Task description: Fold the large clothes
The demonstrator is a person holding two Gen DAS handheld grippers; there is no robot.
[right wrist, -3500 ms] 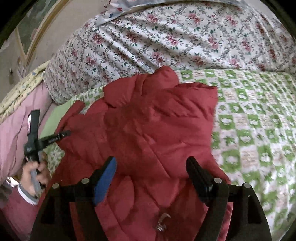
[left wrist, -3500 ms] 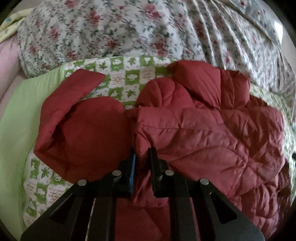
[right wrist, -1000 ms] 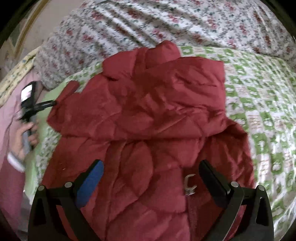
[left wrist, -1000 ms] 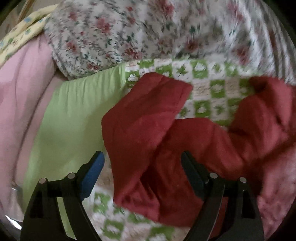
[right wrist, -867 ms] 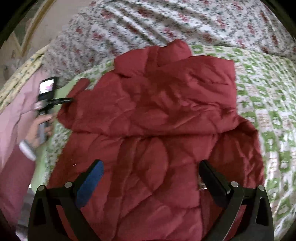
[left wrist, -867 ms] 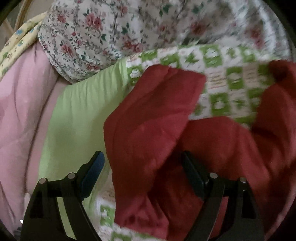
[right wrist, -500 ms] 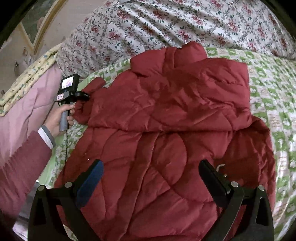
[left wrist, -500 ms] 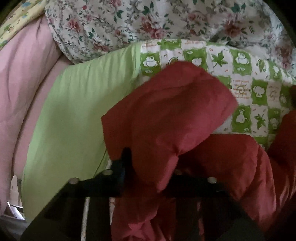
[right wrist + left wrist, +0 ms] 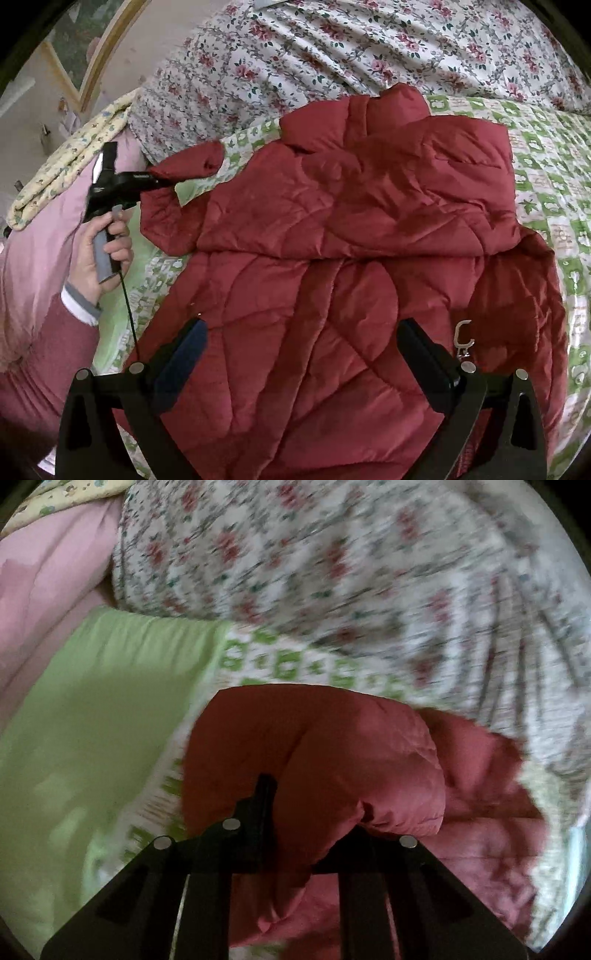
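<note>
**Left gripper lifts the sleeve end while the right waits over the body**

Nearest in the right wrist view, the right gripper (image 9: pixel 299 350) hangs with its jaws spread wide and nothing between them; the quilted lower body of the red jacket (image 9: pixel 332 258) lies flat just ahead of and beneath them. A metal clasp (image 9: pixel 463 338) rests on the fabric just outside the right-hand jaw. That open, idle pose reads as readiness to pin or take the hem once the sleeve is brought across.

Farther ahead and to the left of those jaws, the left gripper (image 9: pixel 162 181), held in the person's hand (image 9: pixel 99 251), is pinching the end of the sleeve (image 9: pixel 192 162), which stands raised off the green checked bedspread (image 9: pixel 546 192). In the left wrist view the jaws are pressed together on that sleeve (image 9: pixel 314 760), the cloth bulging up and over them, hiding one finger. Gripping the cuff end gives the longest lever for swinging the sleeve inward over the torso, in my judgement.

Beyond the jacket's collar lies the floral duvet (image 9: pixel 369 48), bunched along the far side.
</note>
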